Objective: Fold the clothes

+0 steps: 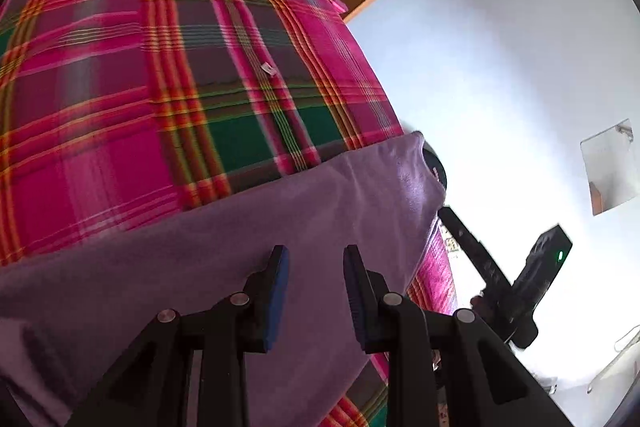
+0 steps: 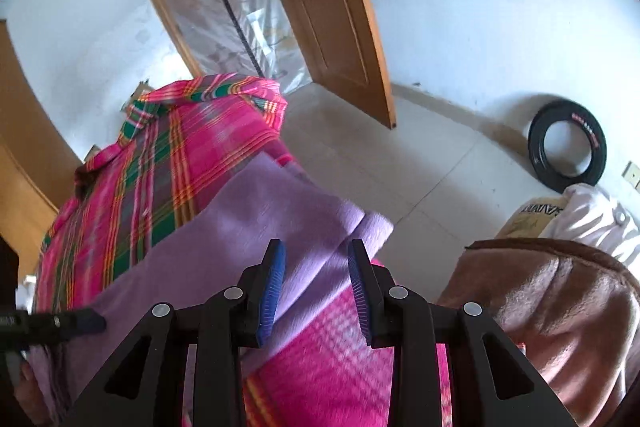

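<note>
A white-walled room with a pale tiled floor (image 2: pixel 420 163) is lying open beyond the bed, and a wooden door (image 2: pixel 332 15) is standing ajar. A pink plaid sheet (image 1: pixel 160 75) is covering the bed; a lilac cloth (image 1: pixel 224 239) is lying across it, its folded edge running near the bed's side. The left gripper (image 1: pixel 316 287) is hovering over the lilac cloth, fingers parted, gripping nothing. The right gripper (image 2: pixel 316 287) is pointing at the cloth's corner, fingers likewise parted. A brown blanket (image 2: pixel 540 307) is crowding the right side; a black tyre (image 2: pixel 538 155) is leaning against the wall.
</note>
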`<action>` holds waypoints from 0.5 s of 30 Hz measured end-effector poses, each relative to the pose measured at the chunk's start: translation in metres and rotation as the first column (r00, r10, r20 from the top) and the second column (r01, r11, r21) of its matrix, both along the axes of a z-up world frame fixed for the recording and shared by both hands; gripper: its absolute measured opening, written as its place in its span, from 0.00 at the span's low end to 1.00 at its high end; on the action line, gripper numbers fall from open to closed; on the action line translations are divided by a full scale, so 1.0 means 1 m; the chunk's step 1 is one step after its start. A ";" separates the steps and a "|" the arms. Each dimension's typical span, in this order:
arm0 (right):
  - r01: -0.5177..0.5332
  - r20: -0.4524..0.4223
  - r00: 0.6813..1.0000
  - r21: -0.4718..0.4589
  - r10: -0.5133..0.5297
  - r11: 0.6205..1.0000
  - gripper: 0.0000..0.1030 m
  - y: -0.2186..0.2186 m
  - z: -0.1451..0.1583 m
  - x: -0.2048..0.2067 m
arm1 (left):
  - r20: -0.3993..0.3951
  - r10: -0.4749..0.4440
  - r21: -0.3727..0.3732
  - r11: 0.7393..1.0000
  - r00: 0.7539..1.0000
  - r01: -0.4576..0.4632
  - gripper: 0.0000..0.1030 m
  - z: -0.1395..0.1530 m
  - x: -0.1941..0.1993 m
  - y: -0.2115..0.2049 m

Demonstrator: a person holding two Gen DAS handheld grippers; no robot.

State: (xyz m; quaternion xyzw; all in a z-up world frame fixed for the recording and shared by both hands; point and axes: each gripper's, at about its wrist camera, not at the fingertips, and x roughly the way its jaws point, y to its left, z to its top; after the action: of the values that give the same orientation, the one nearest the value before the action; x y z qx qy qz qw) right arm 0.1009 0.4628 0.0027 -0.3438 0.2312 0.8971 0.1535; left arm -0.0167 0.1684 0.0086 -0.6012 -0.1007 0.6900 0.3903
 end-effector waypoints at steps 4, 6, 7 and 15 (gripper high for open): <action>0.001 0.011 1.000 -0.023 0.000 1.000 0.33 0.009 -0.001 -0.009 | 0.010 -0.008 0.002 1.000 1.000 0.008 0.27 -0.003 -0.004 0.008; -0.011 0.016 1.000 0.002 0.011 1.000 0.20 0.007 0.000 -0.012 | 0.013 -0.010 -0.002 1.000 1.000 0.010 0.27 -0.005 -0.006 0.011; -0.019 0.017 1.000 0.017 0.019 1.000 0.17 0.006 0.001 -0.013 | 0.015 -0.012 -0.002 1.000 1.000 0.012 0.27 -0.005 -0.007 0.012; 0.001 -0.018 1.000 0.020 -0.001 1.000 0.05 0.011 0.008 -0.002 | 0.024 -0.022 0.008 1.000 0.999 0.022 0.27 -0.003 -0.003 0.008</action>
State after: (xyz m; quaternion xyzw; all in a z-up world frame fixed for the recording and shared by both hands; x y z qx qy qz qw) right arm 0.0992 0.4735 0.0102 -0.3338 0.2238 0.9024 0.1553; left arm -0.0195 0.1768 0.0054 -0.6090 -0.1016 0.6780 0.3989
